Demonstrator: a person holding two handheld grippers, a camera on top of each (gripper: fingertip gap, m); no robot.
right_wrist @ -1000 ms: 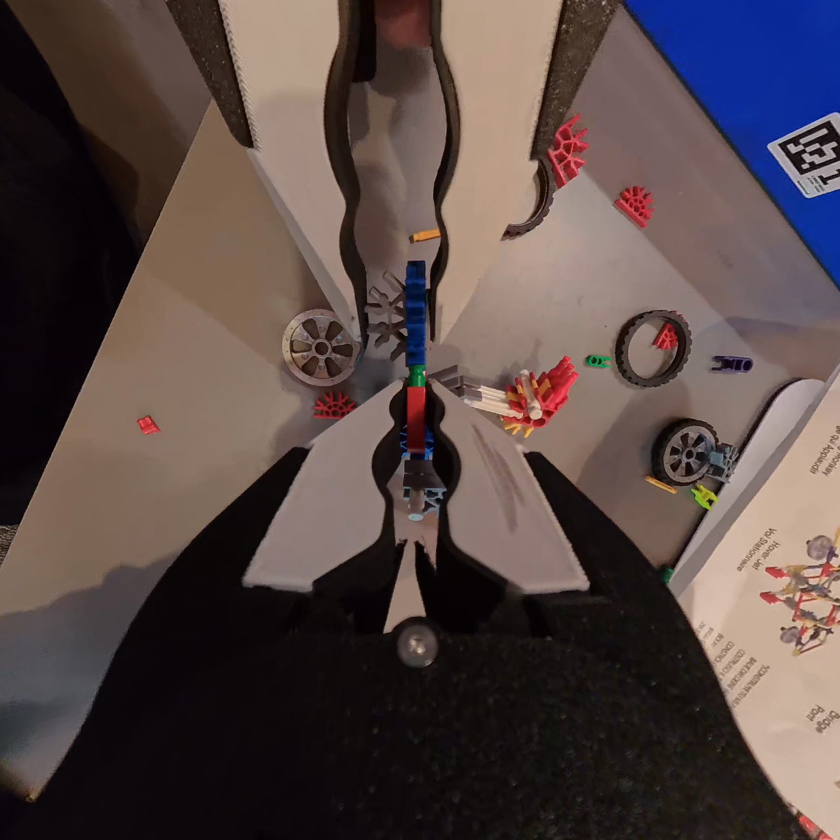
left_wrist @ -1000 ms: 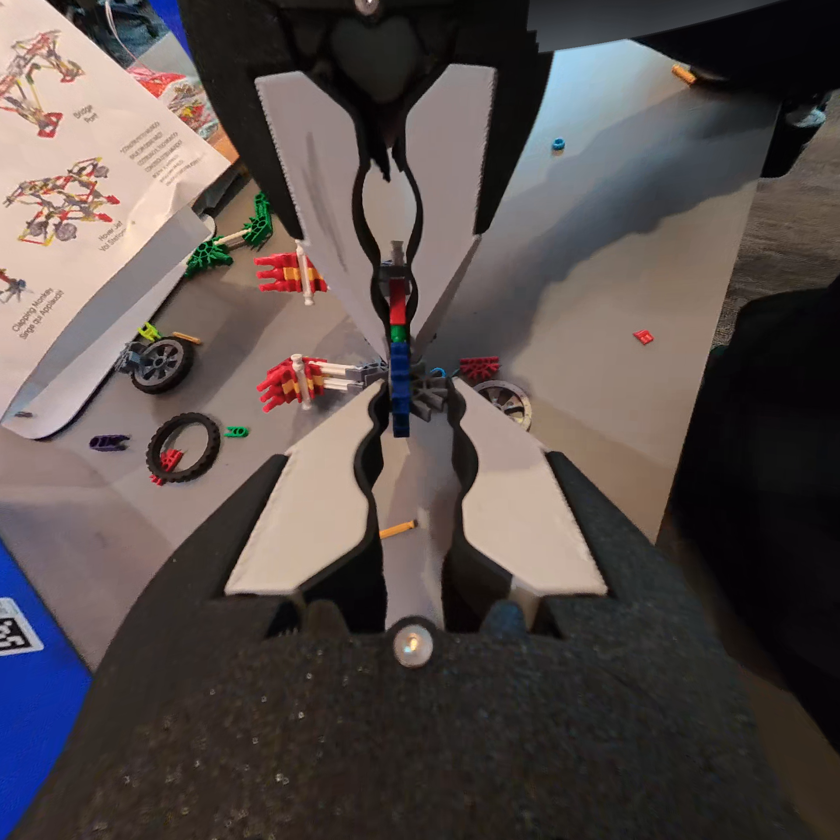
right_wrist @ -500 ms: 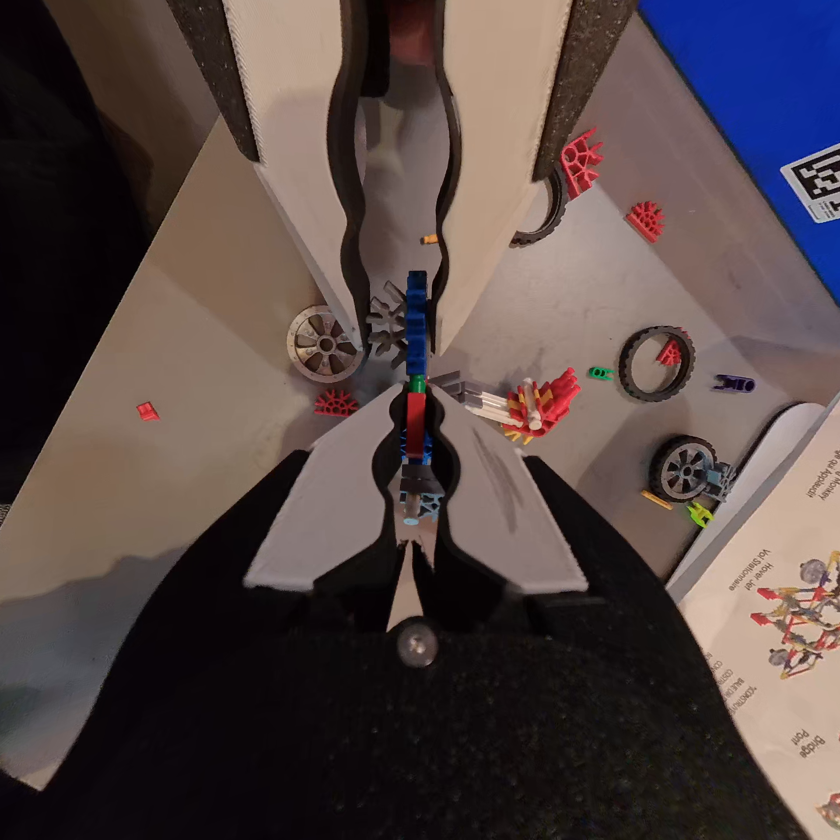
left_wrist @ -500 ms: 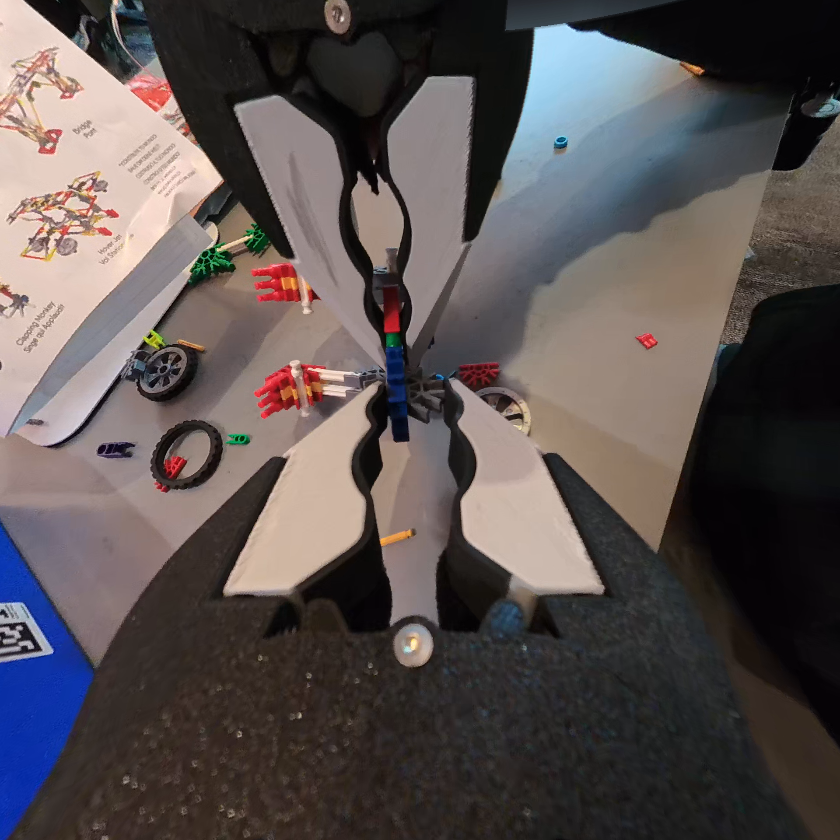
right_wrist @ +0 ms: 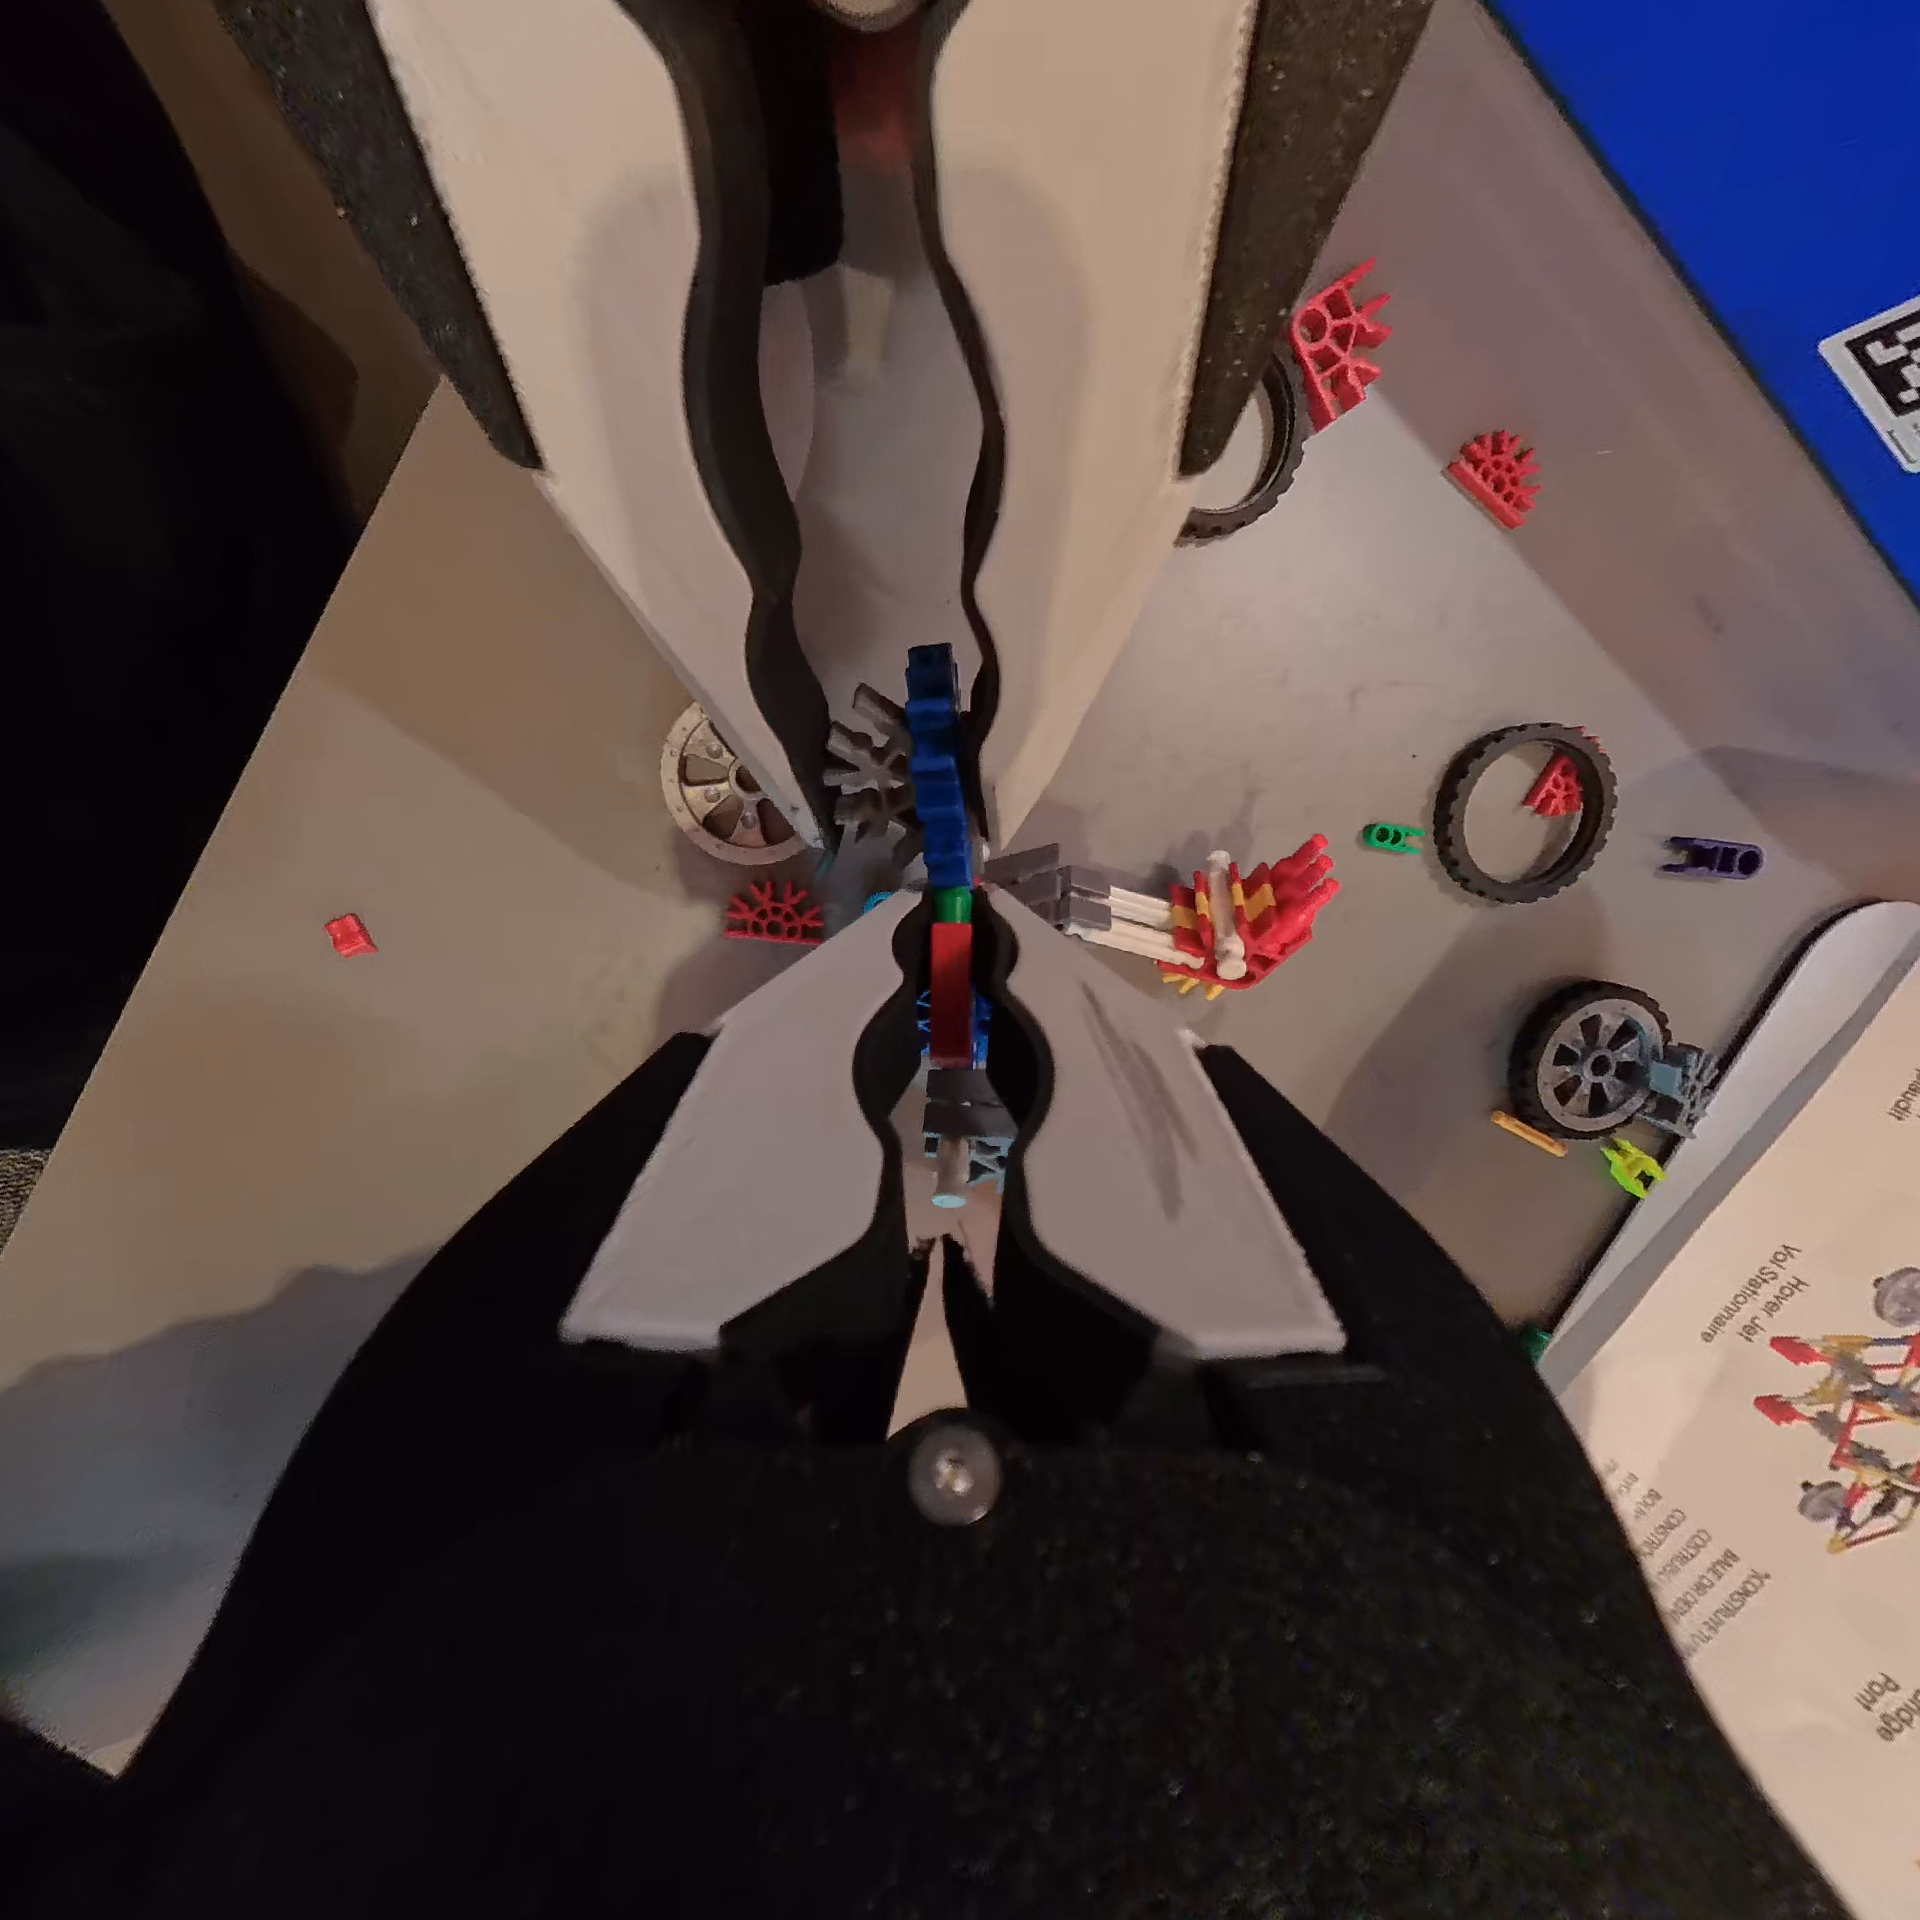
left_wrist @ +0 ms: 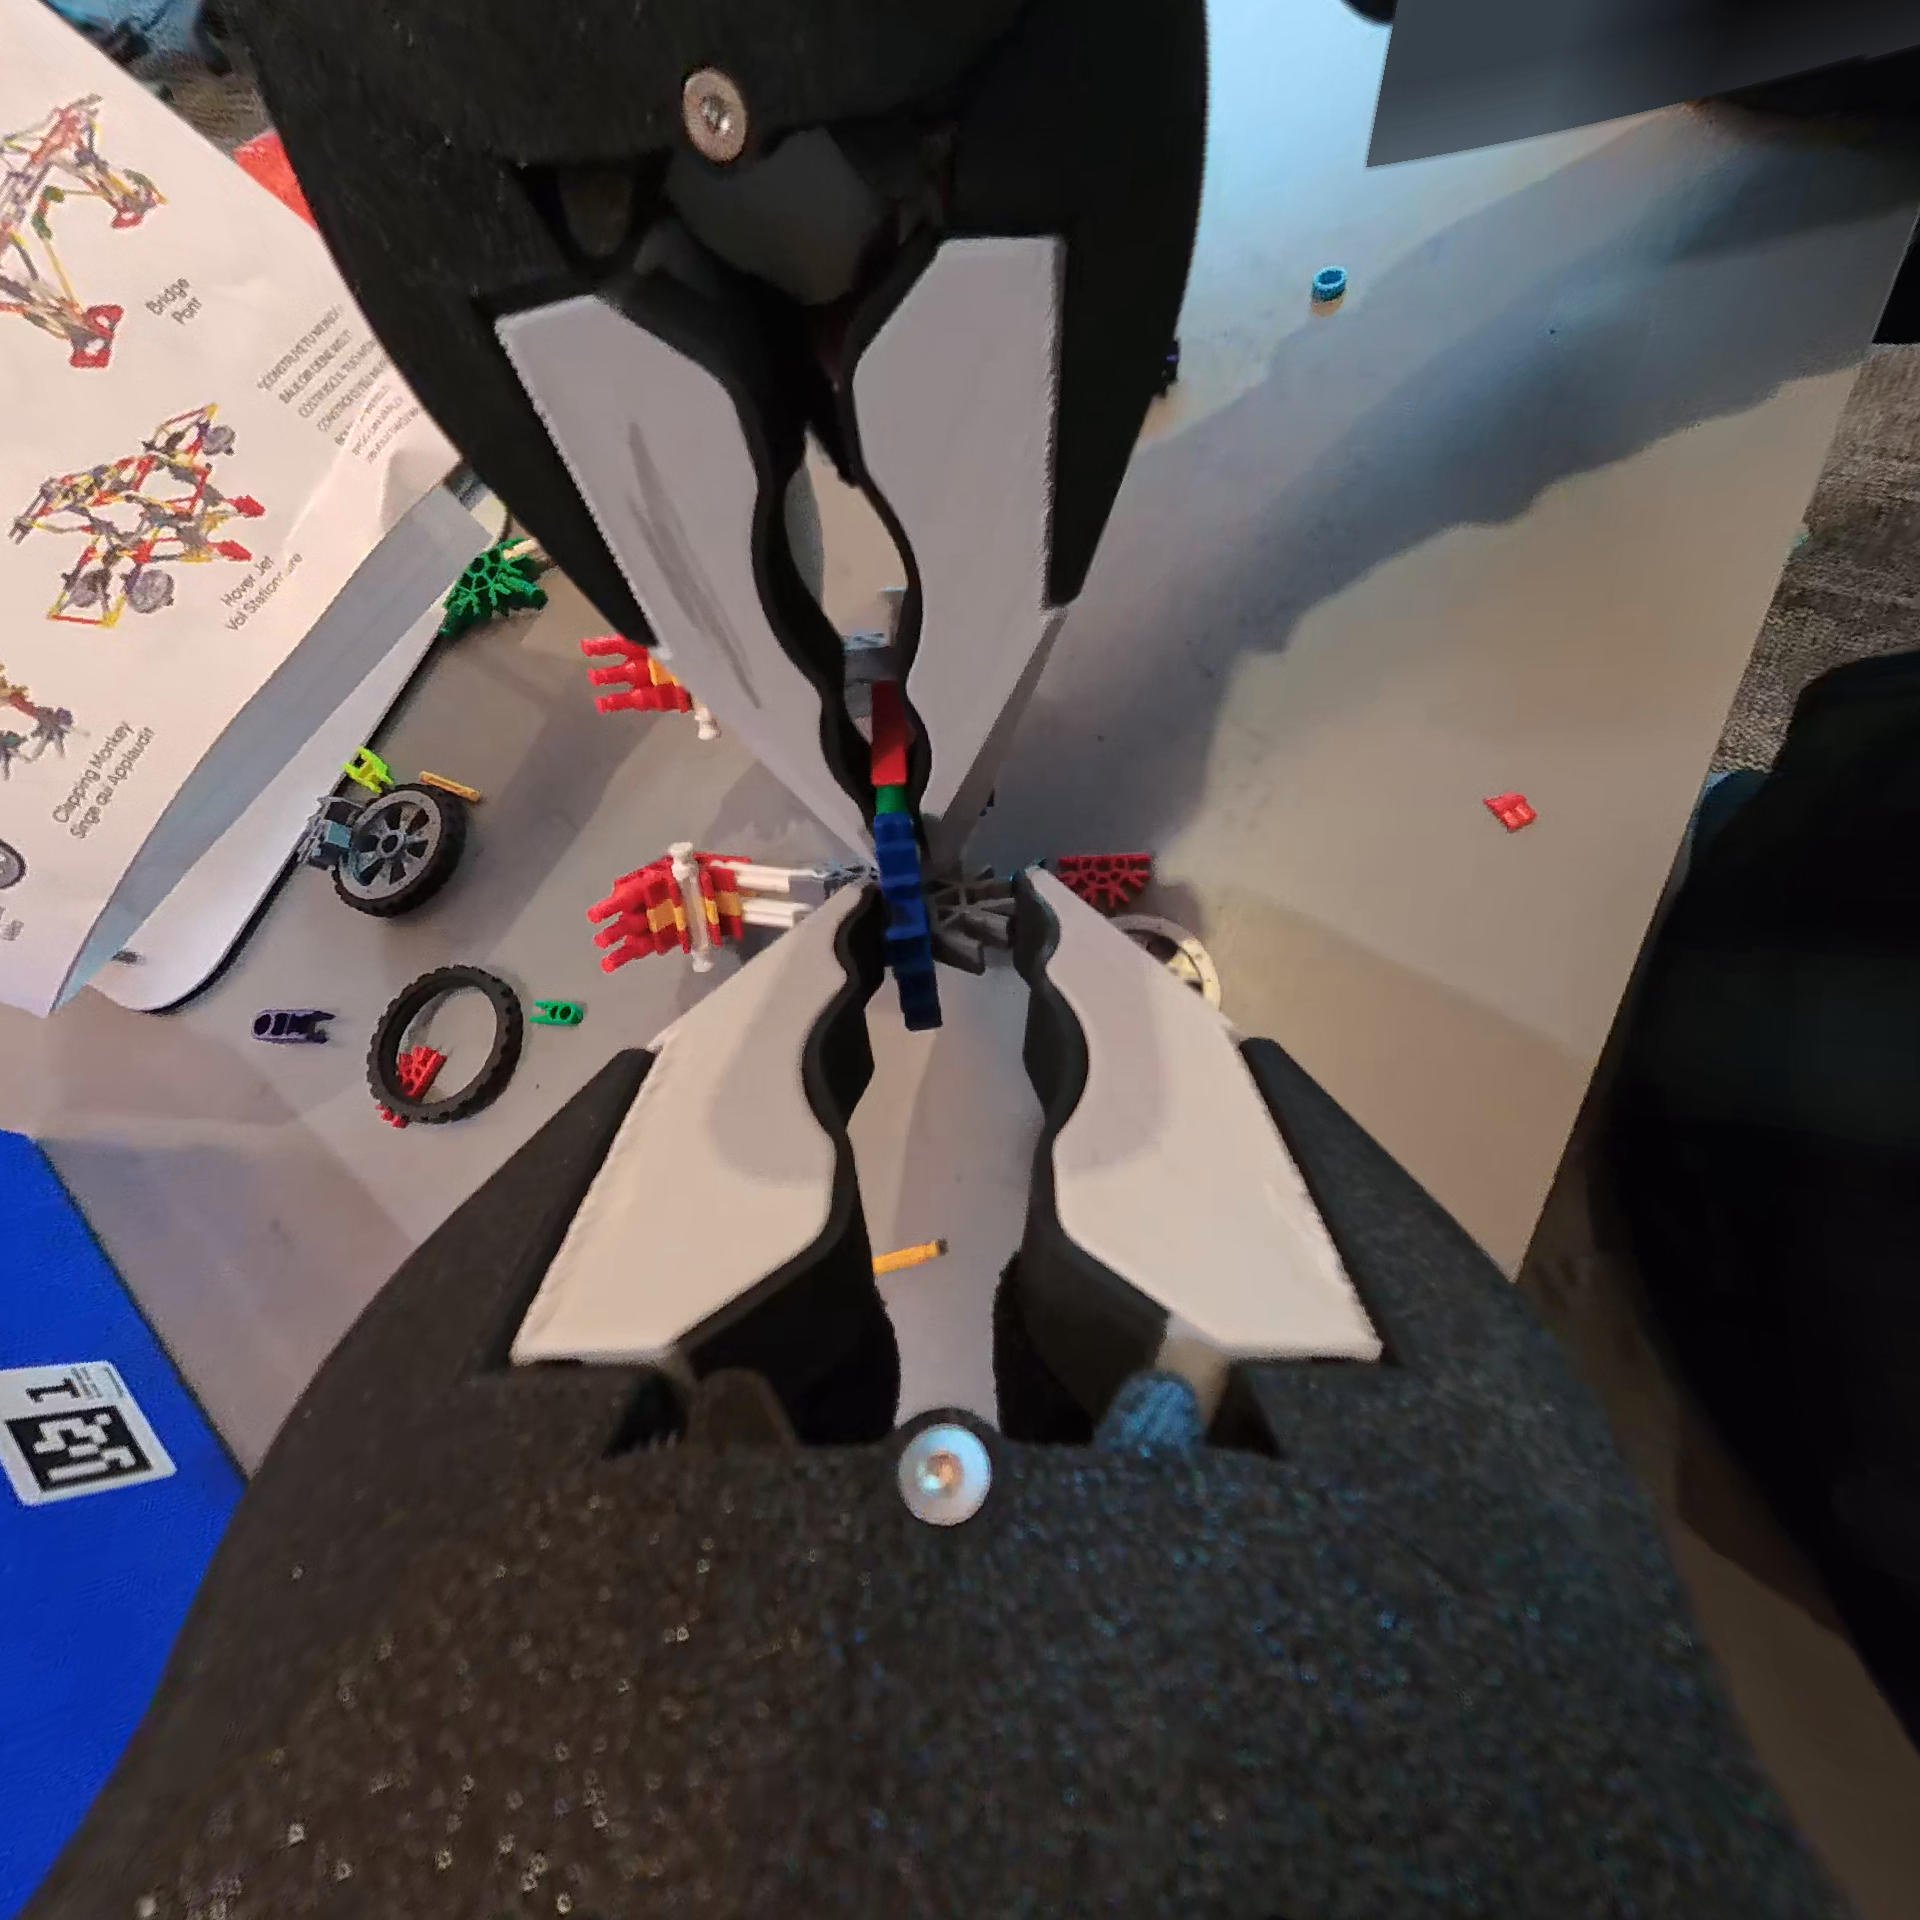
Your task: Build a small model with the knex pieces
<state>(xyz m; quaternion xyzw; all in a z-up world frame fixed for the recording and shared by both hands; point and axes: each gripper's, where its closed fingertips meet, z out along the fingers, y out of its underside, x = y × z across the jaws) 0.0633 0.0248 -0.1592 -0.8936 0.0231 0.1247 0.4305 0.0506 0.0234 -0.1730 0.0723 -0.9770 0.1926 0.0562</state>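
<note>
**Two grippers meet over a small toy build**

Left wrist view: the left gripper (left_wrist: 940, 904) sits at 6 o'clock with its tongs partly apart. The blue gear (left_wrist: 906, 935) stands edge-on between the tips, close against the 9 o'clock pad, with a clear gap on the 3 o'clock side. I cannot tell whether that pad actually presses it. The right gripper (left_wrist: 909, 805) reaches in from 12 o'clock, its tongs pinched narrow on the rod assembly (left_wrist: 891, 738), a red piece and a green rod that carry the gear at their near end. A grey snowflake connector (left_wrist: 971, 914) shows in the gap beside the gear. Whether it is joined to the gear or lies loose on the grey table (left_wrist: 1351, 623) is not clear. At 9 o'clock are a red-and-yellow bundle (left_wrist: 665, 914), a loose tyre (left_wrist: 447, 1044) and a wheel (left_wrist: 395, 847). An instruction sheet (left_wrist: 156, 416) fills 10 o'clock. A red fan connector (left_wrist: 1107, 878) and a metal hub (left_wrist: 1179, 951), half hidden by the finger, lie at 3 o'clock.

Right wrist view: the right gripper (right_wrist: 945, 914), at 6 o'clock, clamps the rod assembly (right_wrist: 951, 997) along its length. A grey clip and a pale rod end sit deeper between the pads. The blue gear (right_wrist: 935, 769) juts out at 12 o'clock into the left gripper (right_wrist: 899, 821), whose tips straddle it and the grey snowflake connector (right_wrist: 868, 774). The wavy pads hide the gear's hub and how it joins the rod.
</note>
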